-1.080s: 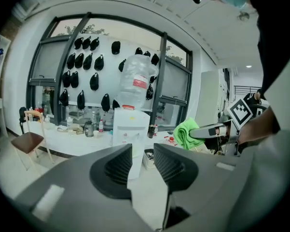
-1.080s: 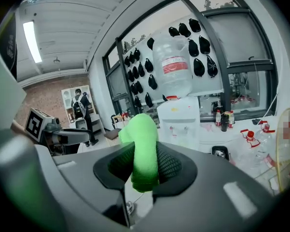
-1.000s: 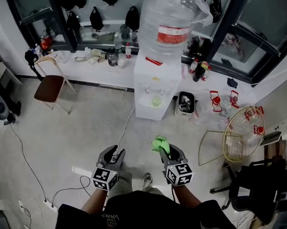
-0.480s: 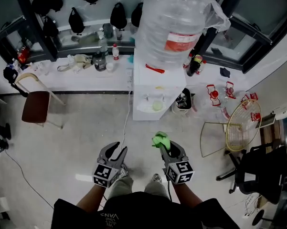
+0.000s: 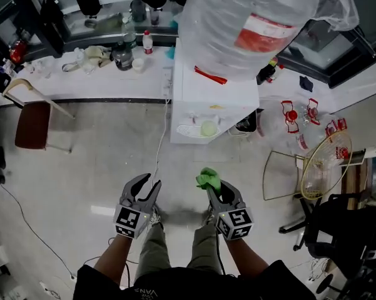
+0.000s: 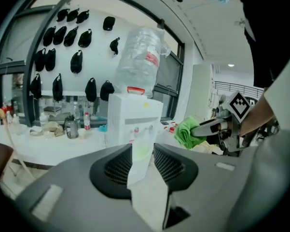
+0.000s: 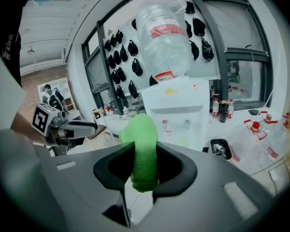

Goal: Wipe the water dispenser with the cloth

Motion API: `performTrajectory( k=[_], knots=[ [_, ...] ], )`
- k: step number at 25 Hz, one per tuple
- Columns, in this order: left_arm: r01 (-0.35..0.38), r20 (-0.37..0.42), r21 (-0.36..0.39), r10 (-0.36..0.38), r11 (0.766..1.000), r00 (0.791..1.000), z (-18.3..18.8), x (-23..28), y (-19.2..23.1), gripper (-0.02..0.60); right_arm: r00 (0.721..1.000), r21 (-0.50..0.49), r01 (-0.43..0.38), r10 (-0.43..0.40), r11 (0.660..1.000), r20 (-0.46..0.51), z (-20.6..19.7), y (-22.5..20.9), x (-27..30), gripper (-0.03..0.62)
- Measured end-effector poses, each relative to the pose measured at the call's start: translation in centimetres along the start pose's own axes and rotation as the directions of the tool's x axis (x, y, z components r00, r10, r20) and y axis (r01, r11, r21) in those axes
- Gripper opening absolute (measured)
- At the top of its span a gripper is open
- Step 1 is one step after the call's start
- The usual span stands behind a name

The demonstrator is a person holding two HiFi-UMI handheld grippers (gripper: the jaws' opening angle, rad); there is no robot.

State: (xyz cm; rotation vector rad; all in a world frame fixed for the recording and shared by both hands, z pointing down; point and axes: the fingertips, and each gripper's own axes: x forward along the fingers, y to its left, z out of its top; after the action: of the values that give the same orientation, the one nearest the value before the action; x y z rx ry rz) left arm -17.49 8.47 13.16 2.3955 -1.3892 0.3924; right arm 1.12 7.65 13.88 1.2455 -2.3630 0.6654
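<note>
Right gripper [image 7: 145,170] jaws clamped on a folded bright green cloth [image 7: 143,129], white box-shaped water dispenser [image 7: 181,111] straight ahead, clear upturned plastic bottle [image 7: 163,37] on top

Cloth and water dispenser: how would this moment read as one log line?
right gripper: shut on cloth | left gripper: open, empty | water dispenser: ahead, not yet touched

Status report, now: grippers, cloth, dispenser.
Right gripper shut on green cloth. Left gripper open, empty. Water dispenser ahead, cloth not touching. White cable on floor between.
</note>
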Motion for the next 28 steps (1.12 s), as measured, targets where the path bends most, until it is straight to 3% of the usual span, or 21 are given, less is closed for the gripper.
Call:
performTrajectory(
  k=[3, 5, 11, 17, 21, 28],
  knots=[
    [-0.069, -0.036, -0.087, 0.066, 0.994, 0.997, -3.6, 2.4, 0.8, 0.112, 0.997, -0.056, -0.057, 0.054, 0.997, -0.054, -2.2, -1.8, 2.8, 0.112],
    [-0.095, -0.021, -0.126, 0.094, 0.987, 0.995, -5.5, 4.8, 1.1, 0.112, 0.993, -0.091, -0.095, 0.089, 0.991, -0.074, -3.8, -3.3, 4.9, 0.112],
    [-0.139, 0.025, -0.161, 0.145, 0.977, 0.989, -13.6, 13.5, 2.1, 0.112, 0.990, -0.098, -0.139, 0.134, 0.985, -0.047, -10.6, -8.1, 12.3, 0.112],
    [-0.130, 0.079, -0.125, 0.140, 0.984, 0.987, -19.0, 19.9, 2.8, 0.112, 0.990, -0.073, -0.144, 0.143, 0.987, -0.008, -16.1, -9.9, 18.3, 0.111],
    [-0.147, 0.150, -0.121, 0.164, 0.982, 0.975, -20.3, 21.9, 3.6, 0.112, 0.990, -0.104, -0.130, 0.136, 0.986, 0.048, -17.7, -10.3, 21.3, 0.112],
    [-0.134, 0.181, -0.025, 0.137, 0.991, 0.974, -24.1, 23.8, 6.5, 0.112, 0.978, -0.187, -0.130, 0.157, 0.974, 0.138, -19.0, -9.9, 28.3, 0.110]
  ],
)
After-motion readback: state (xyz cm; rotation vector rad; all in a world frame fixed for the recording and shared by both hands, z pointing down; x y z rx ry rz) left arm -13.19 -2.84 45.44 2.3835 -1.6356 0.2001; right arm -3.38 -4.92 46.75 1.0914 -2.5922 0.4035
